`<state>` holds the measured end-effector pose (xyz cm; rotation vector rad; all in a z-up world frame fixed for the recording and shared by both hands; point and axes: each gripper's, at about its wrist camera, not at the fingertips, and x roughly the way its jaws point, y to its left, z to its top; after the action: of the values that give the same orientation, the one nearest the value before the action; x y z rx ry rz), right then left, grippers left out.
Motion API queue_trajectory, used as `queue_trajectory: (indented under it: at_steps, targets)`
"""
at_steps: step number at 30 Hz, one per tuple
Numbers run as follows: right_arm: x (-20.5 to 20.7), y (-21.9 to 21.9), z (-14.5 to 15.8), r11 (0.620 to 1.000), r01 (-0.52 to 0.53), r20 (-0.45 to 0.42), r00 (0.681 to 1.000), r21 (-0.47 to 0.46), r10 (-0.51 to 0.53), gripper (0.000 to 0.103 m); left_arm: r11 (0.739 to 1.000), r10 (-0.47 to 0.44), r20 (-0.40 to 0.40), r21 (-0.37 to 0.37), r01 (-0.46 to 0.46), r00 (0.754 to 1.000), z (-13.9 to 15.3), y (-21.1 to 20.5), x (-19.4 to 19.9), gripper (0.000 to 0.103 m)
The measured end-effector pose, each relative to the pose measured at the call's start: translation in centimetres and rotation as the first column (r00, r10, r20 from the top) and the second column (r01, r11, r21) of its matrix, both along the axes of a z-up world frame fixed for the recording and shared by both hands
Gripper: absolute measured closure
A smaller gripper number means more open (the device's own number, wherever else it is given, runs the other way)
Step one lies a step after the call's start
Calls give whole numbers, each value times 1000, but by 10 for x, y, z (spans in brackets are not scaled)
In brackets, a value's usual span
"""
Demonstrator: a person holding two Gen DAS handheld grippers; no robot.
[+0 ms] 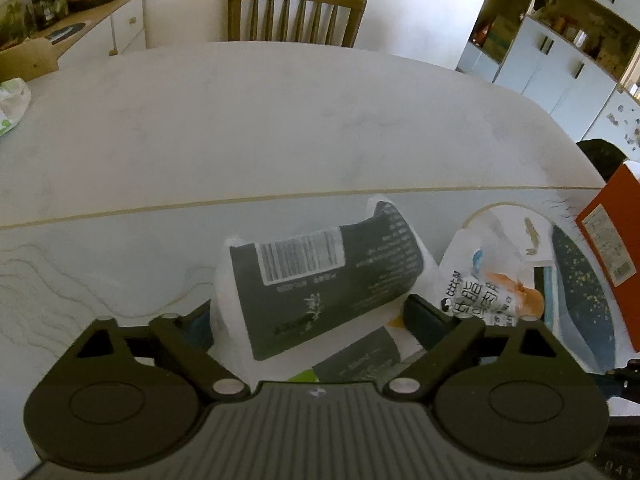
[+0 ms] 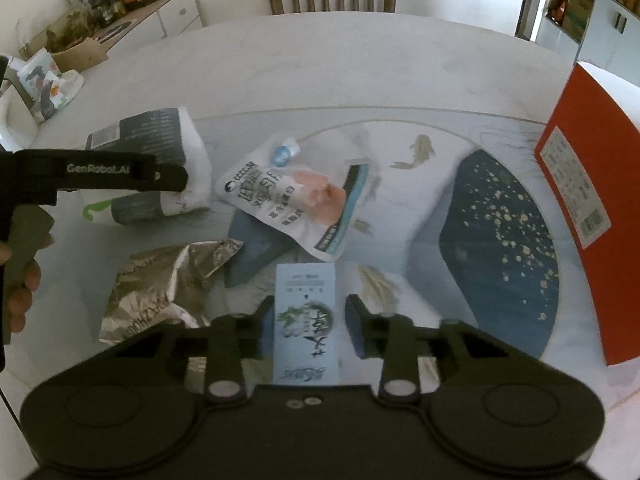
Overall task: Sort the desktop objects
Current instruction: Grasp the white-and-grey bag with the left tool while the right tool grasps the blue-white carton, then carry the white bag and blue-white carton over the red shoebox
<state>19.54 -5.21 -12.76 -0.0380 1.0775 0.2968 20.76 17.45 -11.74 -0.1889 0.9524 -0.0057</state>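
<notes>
- Left wrist view: the left gripper (image 1: 312, 312) is being held wide open at the bottom of the frame; a dark pouch (image 1: 320, 280) with a barcode is lying between the fingers, and no contact with the pads can be made out.
- A white snack packet (image 1: 484, 292) is lying right of the pouch on the mat (image 1: 120, 264); an orange box (image 1: 616, 248) is standing at the right edge.
- Right wrist view: the right gripper (image 2: 310, 328) is being held at bottom centre, its jaws fairly narrow around a pale blue box (image 2: 306, 320); the left pad seems to be touching it, while a gap is showing at the right pad.
- A foil wrapper (image 2: 160, 284) is lying lower left, the packet (image 2: 292, 204) at centre, the pouch (image 2: 160, 148) upper left.
</notes>
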Motion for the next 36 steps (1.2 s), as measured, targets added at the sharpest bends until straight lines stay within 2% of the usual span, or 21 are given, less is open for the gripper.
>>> queue_trajectory:
  at_steps: [5, 7, 10, 16, 25, 36]
  targets:
    - [-1, -9, 3, 1000, 23, -11, 1000, 11, -23, 74, 999, 8, 10, -42, -8, 1000, 4, 7, -2, 32]
    - [-3, -12, 4, 1000, 28, -11, 1000, 11, -28, 74, 998, 18, 13, -66, -18, 1000, 5, 11, -2, 43]
    - [-4, -18, 6, 999, 35, -15, 999, 19, -35, 74, 996, 31, 18, -86, -29, 999, 8, 14, -4, 53]
    - [-9, -31, 11, 998, 48, -17, 999, 39, -47, 74, 993, 35, 29, -114, -31, 999, 15, 14, -10, 67]
    - [-23, -50, 32, 996, 67, 28, 997, 60, -69, 74, 993, 16, 83, -119, -6, 996, 30, 3, -29, 80]
    - [-40, -67, 56, 995, 57, 81, 995, 82, -64, 74, 989, 14, 141, -146, 6, 990, 50, -6, -60, 82]
